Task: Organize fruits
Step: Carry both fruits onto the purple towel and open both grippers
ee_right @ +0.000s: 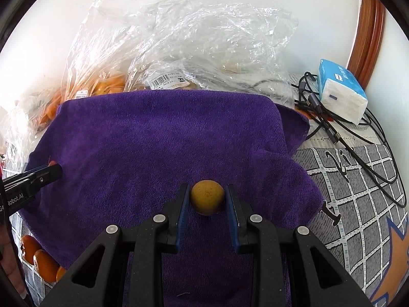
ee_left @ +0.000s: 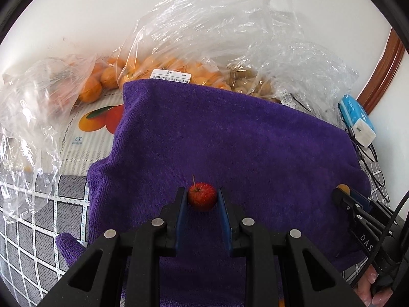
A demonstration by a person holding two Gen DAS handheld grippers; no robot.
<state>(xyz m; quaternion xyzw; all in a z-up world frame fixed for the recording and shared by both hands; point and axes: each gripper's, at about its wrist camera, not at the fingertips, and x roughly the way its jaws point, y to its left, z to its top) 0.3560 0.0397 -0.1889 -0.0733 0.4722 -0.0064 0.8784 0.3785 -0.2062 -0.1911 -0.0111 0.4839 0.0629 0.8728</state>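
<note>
Left claw [ee_left: 202, 196], clenched on a small red fruit [ee_left: 202, 196] with a short stem; both blue pads touch the fruit's sides, above the purple towel [ee_left: 230, 140] near its front edge. Right claw [ee_right: 207, 197], clenched on a round yellow-brown fruit [ee_right: 207, 197], likewise pressed between its pads over the towel's front part. In the left wrist view the right claw appears at the towel's right edge with the yellow fruit just visible at its tip; in the right wrist view the left claw appears at the towel's left edge. The towel covers much of a worktop [ee_right: 358, 204] laid with a grey grid-patterned cloth. Along the worktop's rear edge, against the wall: clear plastic bags [ee_left: 204, 38] holding oranges [ee_left: 89, 89] and pale brown fruit [ee_left: 253, 84]. Loose oranges [ee_right: 38, 258] lie at the towel's front-left corner. At the rear right corner: a blue tissue pack [ee_right: 342, 92] resting on black cables [ee_right: 358, 138].
</note>
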